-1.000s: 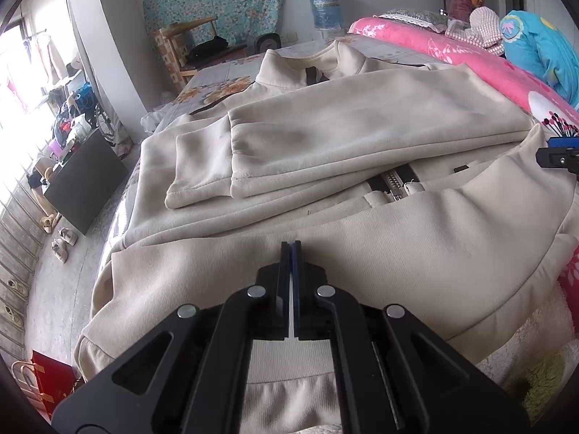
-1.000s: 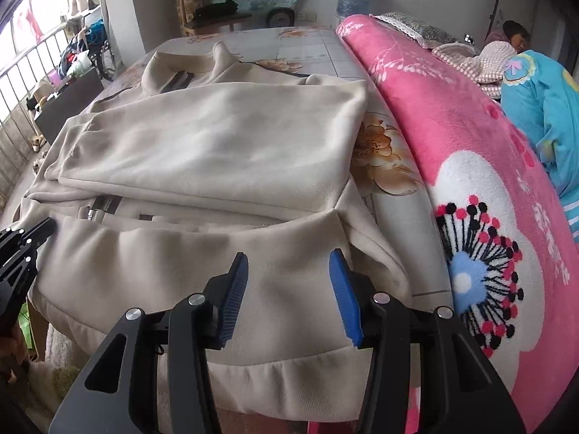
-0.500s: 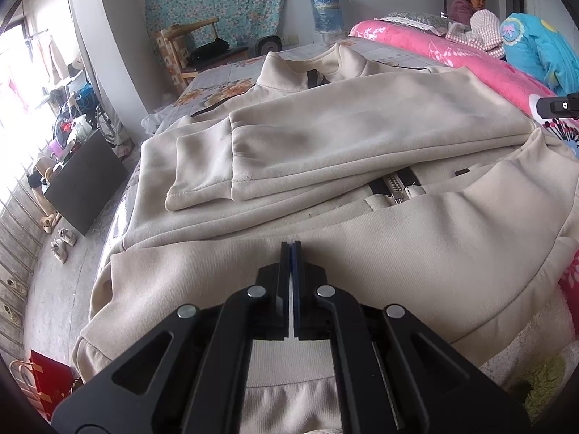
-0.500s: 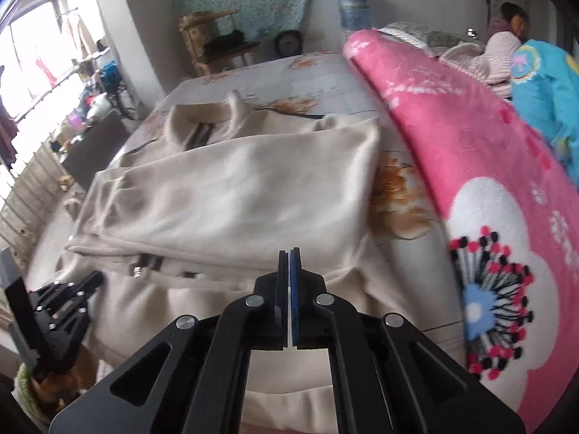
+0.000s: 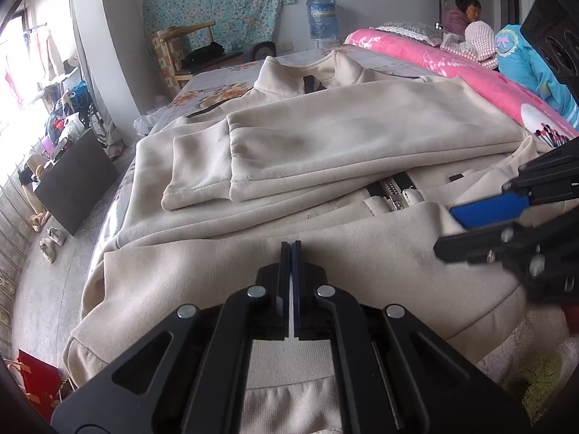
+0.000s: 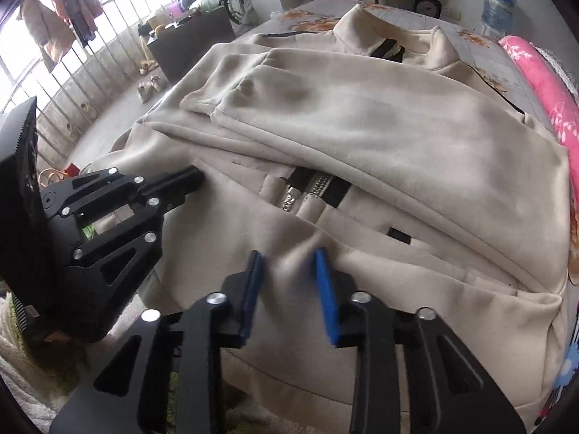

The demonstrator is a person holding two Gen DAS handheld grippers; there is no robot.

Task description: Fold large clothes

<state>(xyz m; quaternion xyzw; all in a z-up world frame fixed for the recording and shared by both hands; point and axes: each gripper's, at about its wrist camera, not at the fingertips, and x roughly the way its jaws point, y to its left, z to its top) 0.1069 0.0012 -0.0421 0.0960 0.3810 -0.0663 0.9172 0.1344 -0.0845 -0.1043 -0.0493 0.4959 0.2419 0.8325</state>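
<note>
A large beige zip-up jacket (image 5: 325,137) lies spread on the bed, both sleeves folded across its chest, zipper (image 5: 394,195) showing below them. My left gripper (image 5: 291,249) is shut over the jacket's bottom hem, with no cloth visibly between its pads. My right gripper (image 6: 289,264) is open, low over the lower front of the jacket (image 6: 362,137) near the zipper (image 6: 307,191). It also shows in the left wrist view (image 5: 470,224) at the right. The left gripper appears in the right wrist view (image 6: 195,177) at the left.
A pink floral blanket (image 5: 452,68) runs along the bed's right side, with a blue garment (image 5: 524,61) and a seated person (image 5: 466,14) beyond. A black cabinet (image 5: 72,181), shoes (image 5: 50,242) and a red bag (image 5: 36,379) are on the floor at left.
My right gripper swung left toward the jacket's middle, close beside the left gripper, shutting midway and opening again. The left gripper stayed shut in place.
</note>
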